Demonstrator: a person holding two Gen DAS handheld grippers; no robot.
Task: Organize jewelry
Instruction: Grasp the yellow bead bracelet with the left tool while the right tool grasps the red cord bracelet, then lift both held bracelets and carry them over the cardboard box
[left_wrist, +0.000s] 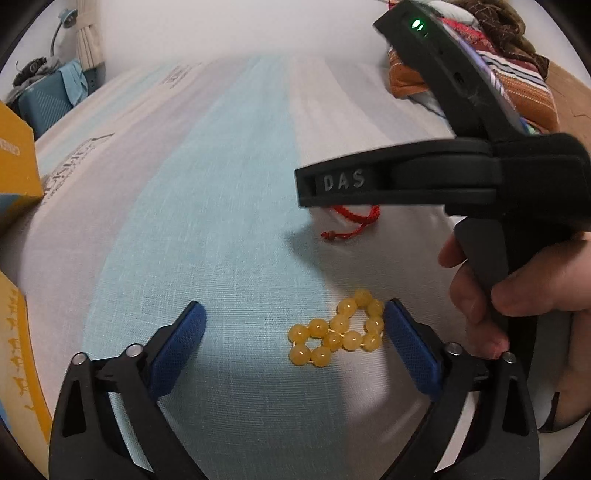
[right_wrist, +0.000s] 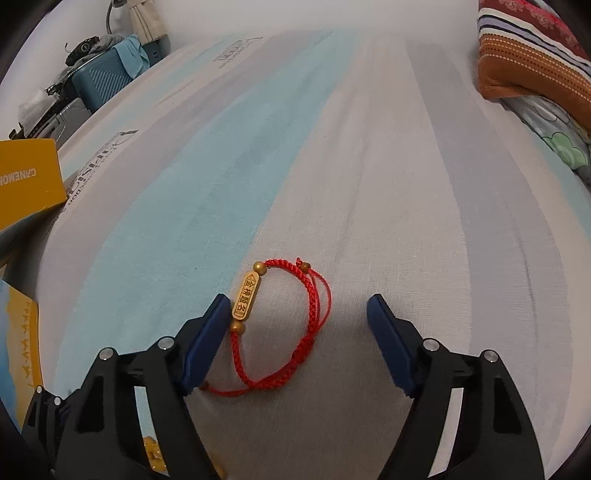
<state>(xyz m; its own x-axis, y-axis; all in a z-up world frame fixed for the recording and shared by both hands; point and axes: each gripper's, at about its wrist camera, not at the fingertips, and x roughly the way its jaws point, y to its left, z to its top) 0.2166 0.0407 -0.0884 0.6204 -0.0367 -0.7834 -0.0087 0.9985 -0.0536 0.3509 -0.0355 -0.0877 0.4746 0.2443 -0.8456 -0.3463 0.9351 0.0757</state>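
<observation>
Right gripper (right_wrist: 295, 321) gapes wide over the red cord bracelet (right_wrist: 284, 328), left gripper (left_wrist: 293, 325) likewise over the yellow bead bracelet (left_wrist: 338, 330); centre each before pinching

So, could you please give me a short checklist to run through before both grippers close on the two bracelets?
1. Left gripper open: ok, the pads stand wide apart.
2. Yellow bead bracelet between the left pads: ok, though it lies close against one pad, off centre.
3. Right gripper open: ok.
4. Red cord bracelet between the right pads: ok, but its gold charm sits right beside one pad; touching or not, cannot tell.
5. Both bracelets resting on the striped sheet, free of each other: ok.
6. Where the jewelry should go: cannot tell, no open container shows.
</observation>
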